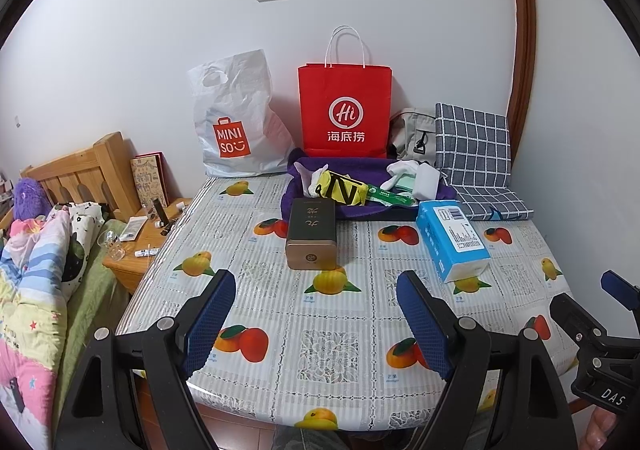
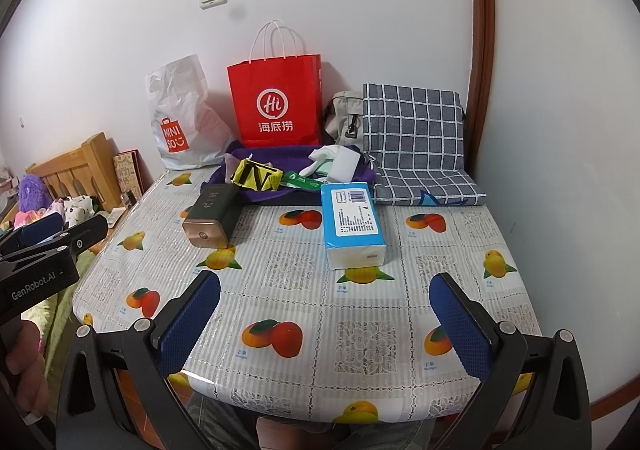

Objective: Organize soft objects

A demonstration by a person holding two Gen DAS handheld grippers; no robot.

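The left gripper point(image 1: 316, 304) hangs over the table's near edge, its blue, dimpled pads spread wide with nothing between them. The right gripper point(image 2: 325, 308) is just the same: jaws apart, empty. Under both lies a glossy plastic tablecloth point(image 2: 304, 290) printed with mangoes and lace squares. Farther in stand a boxy dark tin point(image 1: 311, 233) with a bronze end, lying flat, and a blue soft-wrapped tissue pack point(image 1: 452, 239) to its right. Behind them, near the wall, a fuzzy purple cloth point(image 1: 352, 206) holds the soft things: a yellow-black fabric piece point(image 1: 340, 188), white socks point(image 1: 400, 170), a green packet point(image 1: 390, 196). A checked cushion point(image 1: 474, 154) sits right; a red paper bag point(image 1: 345, 110) and a crinkled white bag point(image 1: 236, 118) lean against the wall.
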